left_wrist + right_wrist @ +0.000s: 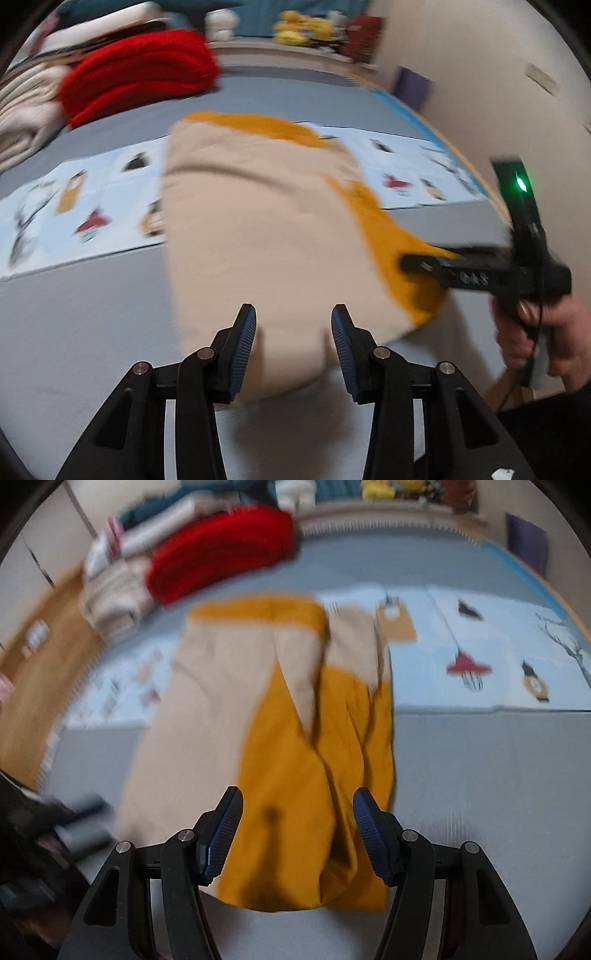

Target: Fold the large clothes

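Both views motion-blurred. The beige and mustard garment (266, 221) lies spread on the grey floor mat (92, 314), partly folded, long axis running away from both cameras; in the right wrist view its near half is mustard with lengthwise creases, beige panel on the left and at the far end. Left gripper (293, 325) hovers over the near beige edge, jaws partway apart, nothing clamped: cloth shows in the gap but the blue pads (243, 350) are not pressing on it. Right gripper (297, 830) sits over the near mustard end, jaws wider apart, also gripping nothing; fabric visible between the pads, no contact that I can make out. From the left wrist view the right gripper's black body is seen at the garment's right mustard edge, green light lit, held by the person's hand (535, 332) with a cable hanging down beside it. Surroundings: light blue printed strip (74, 206) with cartoon figures crosses the mat under the garment's far half. Beyond it, far left, a red folded garment (140, 74) stacked against a pile of cream and white clothes (22, 122). Yellow soft toys (303, 26) on a ledge at the back. A purple item (412, 88) leans on the right wall. Wooden floor (40, 646) shows left of the mat. Nothing lies between grippers and garment.
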`<state>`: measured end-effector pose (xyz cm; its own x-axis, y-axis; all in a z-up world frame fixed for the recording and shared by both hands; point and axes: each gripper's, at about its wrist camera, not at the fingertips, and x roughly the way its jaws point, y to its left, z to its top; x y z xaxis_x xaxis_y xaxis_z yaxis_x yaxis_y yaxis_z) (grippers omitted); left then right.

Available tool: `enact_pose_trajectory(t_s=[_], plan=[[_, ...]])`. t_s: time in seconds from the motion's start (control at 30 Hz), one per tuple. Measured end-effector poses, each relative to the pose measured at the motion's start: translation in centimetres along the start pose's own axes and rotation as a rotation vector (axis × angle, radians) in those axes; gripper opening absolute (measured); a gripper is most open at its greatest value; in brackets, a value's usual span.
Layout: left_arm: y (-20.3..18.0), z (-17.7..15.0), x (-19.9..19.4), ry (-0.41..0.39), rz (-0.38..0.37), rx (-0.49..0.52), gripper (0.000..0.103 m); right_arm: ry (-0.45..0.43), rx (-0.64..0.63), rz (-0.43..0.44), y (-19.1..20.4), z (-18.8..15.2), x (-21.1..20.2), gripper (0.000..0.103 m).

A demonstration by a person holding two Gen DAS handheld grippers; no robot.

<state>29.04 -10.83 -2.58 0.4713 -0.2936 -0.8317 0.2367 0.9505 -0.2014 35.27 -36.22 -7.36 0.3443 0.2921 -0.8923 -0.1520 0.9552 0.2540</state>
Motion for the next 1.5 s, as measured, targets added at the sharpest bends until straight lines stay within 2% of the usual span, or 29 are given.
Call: enact_pose_trajectory(t_s=[0.03, 0.07, 0.1, 0.13, 0.23, 0.33, 0.4, 0.43, 0.47, 0.53, 0.6, 0.63, 0.7, 0.8, 0.83, 0.9, 0.93, 0.97, 1.0, 1.03, 1.1, 1.2, 1.33, 1.37, 1.4, 1.5], plan=[[0.7, 0.0, 0.2, 0.007, 0.023, -0.022, 0.039, 0.028, 0.009, -0.005, -0.1, -0.3, 0.7, 0.042], [1.3, -0.2, 0.4, 0.013, 0.042, -0.044, 0.039, 0.032, 0.021, 0.005, -0.2, -0.4, 0.8, 0.032], [1.7, -0.4, 0.5, 0.016, 0.054, -0.063, 0.039, 0.024, 0.033, 0.018, -0.4, -0.4, 0.5, 0.018], [2.1, -0.6, 0.6, 0.018, 0.062, -0.074, 0.040, -0.006, 0.045, 0.052, -0.6, -0.5, -0.1, 0.012], [3.3, -1.0, 1.3, 0.027, 0.078, -0.111, 0.042, -0.070, 0.038, 0.100, -0.9, -0.7, -1.7, 0.007], [4.0, -0.9, 2.0, 0.039, 0.071, -0.150, 0.043, -0.192, 0.099, 0.132, -2.3, -0.6, -5.1, 0.005], [3.9, -0.4, 2.2, 0.034, 0.049, -0.164, 0.043, -0.261, 0.150, 0.129, -3.3, -0.5, -7.1, 0.005], [3.6, -0.3, 2.2, 0.031, 0.043, -0.160, 0.044, -0.294, 0.187, 0.098, -4.2, -0.7, -8.0, 0.005], [3.2, -0.2, 2.5, 0.030, 0.033, -0.150, 0.046, -0.291, 0.204, 0.055, -4.6, -0.8, -8.0, 0.005], [2.6, -0.2, 3.4, 0.061, 0.006, -0.139, 0.049, -0.181, 0.208, -0.030, -5.4, -1.0, -5.4, 0.005], [2.2, -0.9, 5.1, 0.131, -0.022, -0.127, 0.052, -0.020, 0.265, -0.038, -6.7, -1.6, -1.4, 0.005], [2.0, -1.3, 5.9, 0.155, 0.003, -0.102, 0.054, 0.037, 0.292, -0.033, -7.2, -1.9, 0.1, 0.005], [1.8, -2.3, 7.2, 0.208, 0.041, -0.046, 0.059, 0.080, 0.297, -0.047, -7.4, -2.0, 1.3, 0.005], [2.7, -3.4, 7.9, 0.273, 0.005, -0.068, 0.062, 0.092, 0.313, -0.047, -7.3, -1.5, 1.6, 0.006], [3.1, -3.6, 7.9, 0.292, -0.018, -0.082, 0.062, 0.093, 0.315, -0.045, -7.3, -1.4, 1.6, 0.014], [3.8, -3.6, 7.8, 0.330, -0.062, -0.102, 0.062, 0.092, 0.324, -0.039, -7.4, -1.1, 1.7, 0.020], [4.0, -3.3, 7.6, 0.343, -0.090, -0.105, 0.062, 0.091, 0.327, -0.034, -7.7, -1.2, 1.7, 0.026], [4.3, -3.1, 7.3, 0.345, -0.116, -0.109, 0.062, 0.090, 0.330, -0.020, -7.8, -1.1, 1.8, 0.030], [4.8, -2.5, 6.8, 0.335, -0.150, -0.121, 0.062, 0.092, 0.336, -0.003, -8.1, -1.5, 1.9, 0.038], [5.5, -1.9, 6.2, 0.310, -0.183, -0.146, 0.061, 0.099, 0.342, 0.011, -8.2, -1.7, 2.0, 0.046], [7.2, -0.6, 5.8, 0.271, -0.220, -0.218, 0.061, 0.140, 0.356, 0.050, -8.3, -2.3, 2.9, 0.055], [10.1, 1.1, 6.3, 0.220, -0.262, -0.364, 0.061, 0.174, 0.363, 0.067, -8.2, -2.7, 3.9, 0.060], [12.5, 2.3, 9.2, 0.212, -0.316, -0.509, 0.062, 0.183, 0.390, 0.090, -8.5, -2.9, 4.4, 0.060], [12.9, 2.4, 10.3, 0.207, -0.341, -0.539, 0.063, 0.183, 0.398, 0.093, -8.6, -2.9, 4.5, 0.059], [13.3, 2.5, 10.8, 0.200, -0.355, -0.560, 0.069, 0.181, 0.404, 0.096, -8.6, -3.0, 4.6, 0.059], [14.6, 2.0, 12.8, 0.171, -0.419, -0.662, 0.075, 0.174, 0.394, 0.120, -8.4, -3.1, 4.9, 0.042]])
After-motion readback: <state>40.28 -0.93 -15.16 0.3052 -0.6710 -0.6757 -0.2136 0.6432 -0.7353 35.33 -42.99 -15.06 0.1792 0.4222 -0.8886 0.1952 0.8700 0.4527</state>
